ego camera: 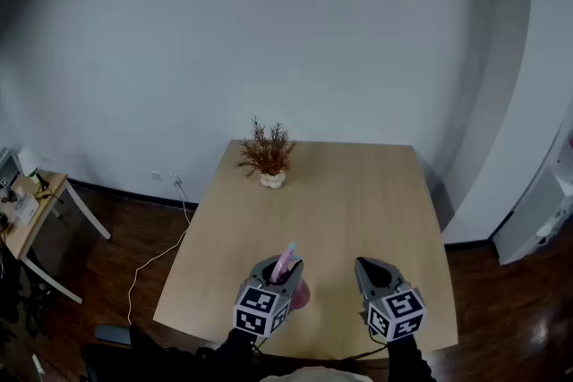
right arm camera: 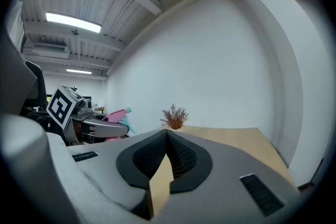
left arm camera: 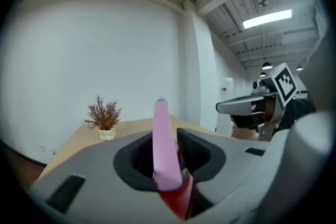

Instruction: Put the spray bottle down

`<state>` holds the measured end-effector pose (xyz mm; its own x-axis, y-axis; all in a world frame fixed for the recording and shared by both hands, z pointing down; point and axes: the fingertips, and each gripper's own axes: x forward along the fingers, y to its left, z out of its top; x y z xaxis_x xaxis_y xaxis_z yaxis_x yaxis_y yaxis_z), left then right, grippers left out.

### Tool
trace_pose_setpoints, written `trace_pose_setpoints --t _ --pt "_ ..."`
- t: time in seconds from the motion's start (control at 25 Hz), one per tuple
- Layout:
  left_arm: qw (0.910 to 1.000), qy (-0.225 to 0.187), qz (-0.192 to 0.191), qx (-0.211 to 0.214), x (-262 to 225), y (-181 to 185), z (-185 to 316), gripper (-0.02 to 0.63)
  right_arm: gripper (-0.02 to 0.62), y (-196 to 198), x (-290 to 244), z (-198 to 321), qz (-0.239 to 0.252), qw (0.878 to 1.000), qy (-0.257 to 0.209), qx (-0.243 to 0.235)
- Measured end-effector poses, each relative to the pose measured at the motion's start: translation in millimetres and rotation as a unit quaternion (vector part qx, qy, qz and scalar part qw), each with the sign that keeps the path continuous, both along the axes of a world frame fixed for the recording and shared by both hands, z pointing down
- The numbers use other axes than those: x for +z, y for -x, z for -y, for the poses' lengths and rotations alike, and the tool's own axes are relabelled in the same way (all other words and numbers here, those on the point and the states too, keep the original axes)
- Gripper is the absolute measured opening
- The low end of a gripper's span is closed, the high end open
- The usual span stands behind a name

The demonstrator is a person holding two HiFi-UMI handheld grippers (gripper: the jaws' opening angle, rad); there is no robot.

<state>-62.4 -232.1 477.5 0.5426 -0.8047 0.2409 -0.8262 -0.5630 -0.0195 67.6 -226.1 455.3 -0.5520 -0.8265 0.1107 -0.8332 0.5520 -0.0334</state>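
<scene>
A pink spray bottle (ego camera: 290,275) with a red lower part stands between the jaws of my left gripper (ego camera: 279,264), above the near part of the wooden table (ego camera: 358,192). In the left gripper view the pink spray head (left arm camera: 164,149) rises between the jaws, which are shut on it. My right gripper (ego camera: 372,267) hovers to the right of it, apart from the bottle; its jaws meet at the tip with nothing between them (right arm camera: 168,134). The right gripper view shows the bottle (right arm camera: 116,117) in the left gripper (right arm camera: 100,126) off to the left.
A small potted dry plant (ego camera: 267,155) stands at the table's far edge. Left of the table are a small side table (ego camera: 27,210) and a white cable (ego camera: 157,259) on the dark floor. A white cabinet (ego camera: 546,210) is at right.
</scene>
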Motion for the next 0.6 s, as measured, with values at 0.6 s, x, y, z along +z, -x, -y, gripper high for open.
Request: trace_pose_setpoints --t 0.6 --pt "0.999 -0.01 0.041 -0.016 49.7 -0.1 31.7 0.117 -0.028 -1.9 8.0 0.7 -0.004 1.0 0.009 0.005"
